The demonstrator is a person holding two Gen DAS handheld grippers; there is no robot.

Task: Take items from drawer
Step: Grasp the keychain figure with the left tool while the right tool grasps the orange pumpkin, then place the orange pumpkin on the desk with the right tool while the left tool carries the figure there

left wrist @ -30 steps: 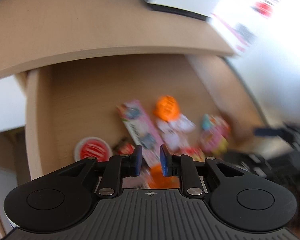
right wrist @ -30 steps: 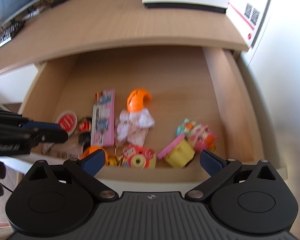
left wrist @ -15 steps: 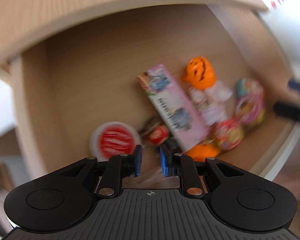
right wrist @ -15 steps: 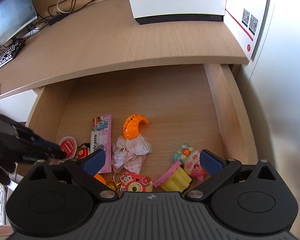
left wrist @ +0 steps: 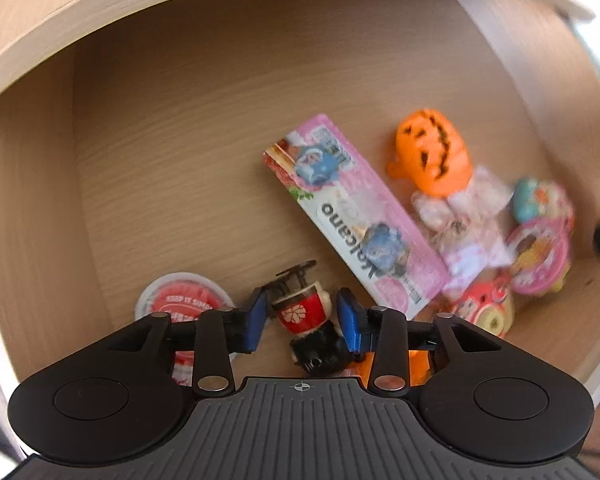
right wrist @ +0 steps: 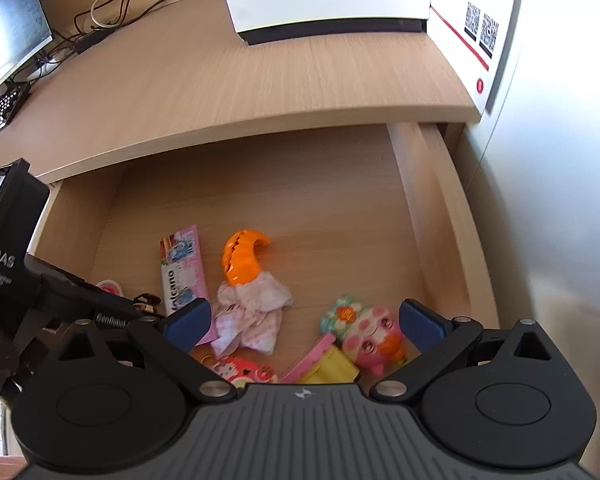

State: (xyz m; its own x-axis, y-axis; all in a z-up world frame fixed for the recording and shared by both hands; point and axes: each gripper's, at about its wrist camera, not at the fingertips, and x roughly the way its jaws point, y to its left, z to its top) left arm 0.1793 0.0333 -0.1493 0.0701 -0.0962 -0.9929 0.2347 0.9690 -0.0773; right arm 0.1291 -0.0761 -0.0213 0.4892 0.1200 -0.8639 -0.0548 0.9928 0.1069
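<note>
Left wrist view sits low and close inside the drawer (left wrist: 148,152), facing its floor. Right wrist view looks down from higher, taking in the desk (right wrist: 220,92). Both share the toothpaste box (left wrist: 356,220).

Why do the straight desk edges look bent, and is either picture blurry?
Both wrist cameras use fisheye lenses, so the desk edge bows in an arc in each view. The left wrist view is smeared toward its right side, where the pumpkin toy and pink toys look soft; the right wrist view is sharper, with bright glare washing out the wall on the right.
</note>
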